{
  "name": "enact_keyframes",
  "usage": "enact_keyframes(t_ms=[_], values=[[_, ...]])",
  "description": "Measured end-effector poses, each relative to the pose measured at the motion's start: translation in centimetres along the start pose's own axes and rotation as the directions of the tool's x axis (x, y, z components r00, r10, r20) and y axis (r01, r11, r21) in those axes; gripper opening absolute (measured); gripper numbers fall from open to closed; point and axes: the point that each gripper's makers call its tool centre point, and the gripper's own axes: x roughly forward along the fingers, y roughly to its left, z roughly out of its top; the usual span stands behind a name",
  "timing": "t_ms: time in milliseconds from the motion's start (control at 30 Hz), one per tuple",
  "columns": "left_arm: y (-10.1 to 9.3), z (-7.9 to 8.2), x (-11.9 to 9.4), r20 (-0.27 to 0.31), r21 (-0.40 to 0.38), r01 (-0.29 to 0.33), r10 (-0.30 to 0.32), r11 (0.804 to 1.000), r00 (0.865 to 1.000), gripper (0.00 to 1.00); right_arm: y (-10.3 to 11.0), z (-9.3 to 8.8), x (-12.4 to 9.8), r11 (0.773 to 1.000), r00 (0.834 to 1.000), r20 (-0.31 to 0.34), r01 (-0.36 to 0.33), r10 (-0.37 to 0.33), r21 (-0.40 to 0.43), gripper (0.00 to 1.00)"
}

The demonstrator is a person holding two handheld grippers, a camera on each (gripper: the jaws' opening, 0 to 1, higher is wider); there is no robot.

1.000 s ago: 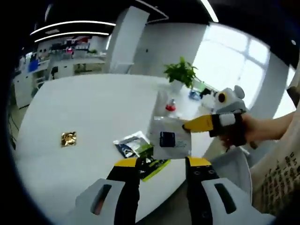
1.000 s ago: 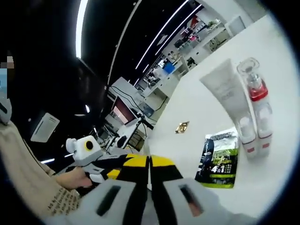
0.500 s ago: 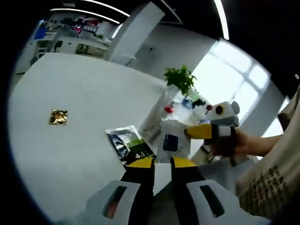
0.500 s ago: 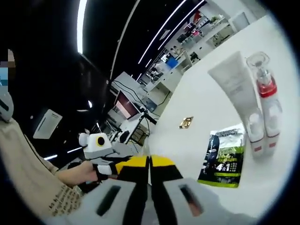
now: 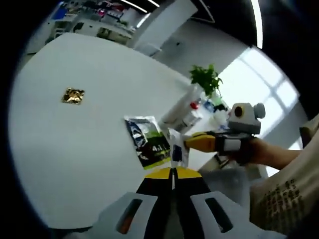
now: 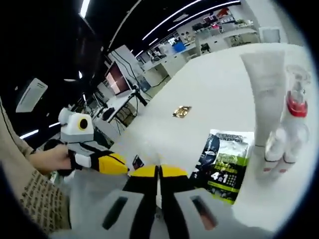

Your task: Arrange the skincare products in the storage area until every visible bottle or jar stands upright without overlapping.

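On the green and black sachet [image 6: 223,166] lying flat on my white worktop [image 5: 75,134] I can read "4:1" in white; the smaller print is too blurred to make out. Just beside it stand a matt white tube [image 6: 266,94], wide end up, and a clear bottle [image 6: 294,112] with a red band, both upright and touching or nearly so. A small crinkled gold foil packet [image 5: 73,95] lies well apart from them on the bare worktop. My left gripper [image 5: 173,170] is clenched, its yellow-tipped jaws pinching the edge of a thin, glossy white sachet [image 5: 177,152] with a dark patch on it. My right gripper [image 6: 158,171] is clenched too, jaws pressed together with the same white sachet between them, as far as I can tell, above the worktop's near edge
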Motion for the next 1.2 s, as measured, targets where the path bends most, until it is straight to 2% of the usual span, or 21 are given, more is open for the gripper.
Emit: enact_keyframes(t_ms=[267, 400, 600, 833, 1200], values=[[2.2, -2.3, 0.3, -0.078, 0.007, -0.072, 0.072, 0.997, 0.994, 0.0, -0.4, -1.7, 2.8, 0.995, 0.995, -0.097, 0.02, -0.03, -0.101, 0.03], [3.5, -2.9, 0.6, -0.1, -0.017, -0.096, 0.094, 0.995, 0.991, 0.0, -0.9, -2.2, 4.2, 0.996, 0.994, -0.107, 0.03, -0.039, -0.087, 0.04], [5.1, -3.5, 1.5, -0.143, -0.036, -0.129, 0.122, 0.991, 0.982, 0.0, -2.0, -3.2, 6.0, 0.974, 0.984, -0.153, 0.054, -0.089, -0.221, 0.04], [7.1, -3.6, 2.6, -0.169, -0.041, -0.151, 0.142, 0.988, 0.975, 0.0, -3.4, -3.6, 7.3, 0.97, 0.978, -0.165, 0.09, -0.129, -0.226, 0.04], [9.0, -2.9, 3.4, -0.182, -0.05, -0.18, 0.168, 0.982, 0.969, 0.0, -5.4, -4.1, 8.9, 0.957, 0.965, -0.181, 0.142, -0.19, -0.252, 0.04]])
